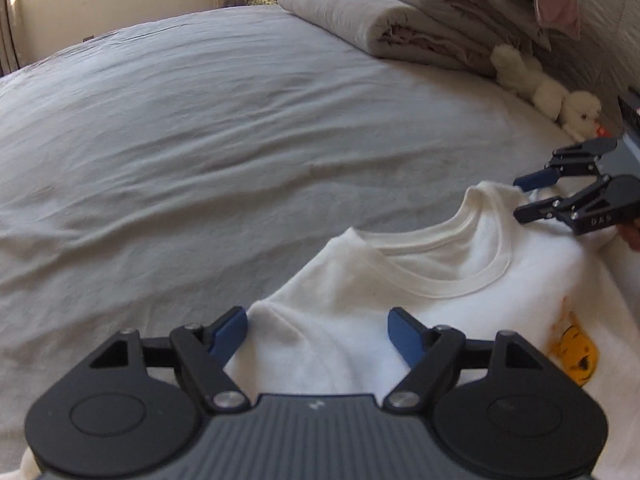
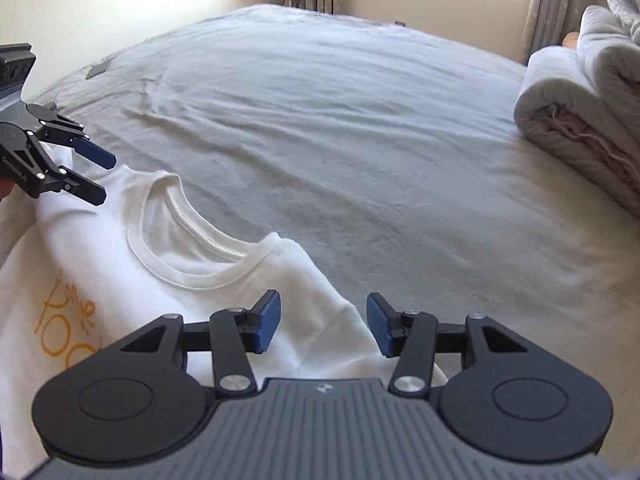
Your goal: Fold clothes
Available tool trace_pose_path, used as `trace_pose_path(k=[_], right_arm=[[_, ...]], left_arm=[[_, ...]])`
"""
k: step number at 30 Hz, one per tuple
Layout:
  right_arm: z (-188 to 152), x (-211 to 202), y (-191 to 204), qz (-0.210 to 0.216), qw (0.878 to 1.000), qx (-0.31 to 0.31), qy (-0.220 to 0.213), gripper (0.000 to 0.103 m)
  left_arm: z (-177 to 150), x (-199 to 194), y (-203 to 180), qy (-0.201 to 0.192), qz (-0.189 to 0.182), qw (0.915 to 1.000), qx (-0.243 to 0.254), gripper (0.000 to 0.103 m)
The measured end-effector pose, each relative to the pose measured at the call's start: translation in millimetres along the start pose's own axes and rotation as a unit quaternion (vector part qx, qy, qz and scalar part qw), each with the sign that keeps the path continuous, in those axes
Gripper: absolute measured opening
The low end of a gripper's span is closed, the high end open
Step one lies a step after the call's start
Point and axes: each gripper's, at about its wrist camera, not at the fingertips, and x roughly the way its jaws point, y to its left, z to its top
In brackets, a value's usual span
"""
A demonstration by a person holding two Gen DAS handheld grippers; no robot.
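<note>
The white T-shirt [image 1: 400, 292] lies flat on the grey bed [image 1: 200, 140], collar toward 12 o'clock in the left wrist view, body running toward 6. The left gripper [image 1: 316, 334] and right gripper [image 2: 322, 322] each hover over a shoulder with jaws apart, gripping nothing.

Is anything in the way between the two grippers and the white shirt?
No. The left gripper and right gripper both hang open right over the white shirt's shoulders, with nothing visible between them and the cloth.

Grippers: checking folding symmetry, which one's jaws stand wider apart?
The left gripper, over the white T-shirt's shoulder; the right gripper has the narrower gap.
</note>
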Motion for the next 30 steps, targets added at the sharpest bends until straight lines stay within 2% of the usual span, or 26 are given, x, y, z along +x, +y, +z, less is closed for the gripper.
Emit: trace_pose_path(k=[1,2,3,4,5,8,10,11,13,15,16,17,18,19,20,21,22,25,28,30], right_arm=[[-1.5,5.3,-0.6,0.003,1.0,-0.001,0.006,0.052],[-4.1,8.3,0.2,0.005,1.0,-0.003,0.003,0.052],[-6.0,7.7,3.7,0.006,1.0,-0.013,-0.003,0.045],[-7.4,4.7,9.1,0.006,0.999,-0.03,-0.011,0.034],[-7.6,1.2,14.4,-0.002,0.999,-0.046,-0.019,0.01],[-3.9,-12.0,28.2,-0.053,0.993,-0.088,-0.054,0.01],[8.1,-22.9,30.0,-0.125,0.983,-0.099,-0.091,0.009],[14.4,-26.4,30.6,-0.155,0.977,-0.102,-0.106,0.009],[24.6,-21.6,30.7,-0.184,0.971,-0.103,-0.116,0.009],[28.7,1.9,29.4,-0.197,0.97,-0.105,-0.094,0.01],[27.2,17.9,29.1,-0.204,0.97,-0.108,-0.074,0.01],[23.0,34.8,28.5,-0.21,0.97,-0.108,-0.052,0.012],[16.6,45.6,29.9,-0.222,0.968,-0.108,-0.048,0.016],[9.8,51.9,32.7,-0.238,0.964,-0.108,-0.057,0.025],[5.5,52.3,35.7,-0.249,0.961,-0.105,-0.064,0.025],[5.8,45.4,35.5,-0.252,0.961,-0.093,-0.069,0.027],[8.0,36.4,33.0,-0.252,0.962,-0.075,-0.074,0.043],[9.9,-11.1,21.8,-0.254,0.959,-0.012,-0.128,0.058],[4.0,-65.5,11.9,-0.24,0.956,0.067,-0.151,0.061],[-12.7,-97.0,10.2,-0.203,0.96,0.131,-0.144,0.061]], left_arm=[[-2.0,1.4,-2.5,-0.007,0.006,0.9997,0.021,0.057],[-3.0,-0.4,-2.8,-0.016,0.003,0.9995,0.027,0.021],[-2.4,-3.4,-1.3,-0.024,-0.006,0.9995,0.018,0.01],[-1.2,-6.3,-0.8,-0.032,-0.006,0.9994,0.011,0.01],[2.0,-8.9,-2.5,-0.041,0.008,0.9991,0.011,0.009],[19.0,-24.0,-10.8,-0.093,0.055,0.9938,0.027,0.009],[33.9,-28.4,-15.9,-0.125,0.086,0.9879,0.034,0.009],[39.1,-22.2,-18.8,-0.124,0.104,0.9857,0.044,0.009],[46.8,2.7,-25.4,-0.104,0.15,0.9801,0.077,0.011],[46.6,29.7,-24.2,-0.073,0.17,0.9803,0.07,0.012],[44.5,39.3,-23.4,-0.067,0.174,0.9805,0.062,0.017],[42.6,44.4,-22.5,-0.066,0.179,0.9801,0.055,0.019],[41.0,42.5,-21.3,-0.073,0.182,0.9792,0.053,0.02],[39.4,40.5,-20.2,-0.08,0.185,0.9782,0.05,0.025],[39.1,35.3,-18.0,-0.087,0.191,0.9765,0.047,0.037],[41.1,24.8,-14.1,-0.096,0.202,0.9737,0.044,0.04],[43.2,12.3,-9.2,-0.106,0.214,0.9706,0.035,0.041],[47.7,-40.4,15.1,-0.137,0.239,0.9611,-0.024,0.044],[26.0,-101.0,32.6,-0.154,0.215,0.96,-0.092,0.05],[-6.1,-134.5,31.2,-0.147,0.18,0.9628,-0.138,0.053]])
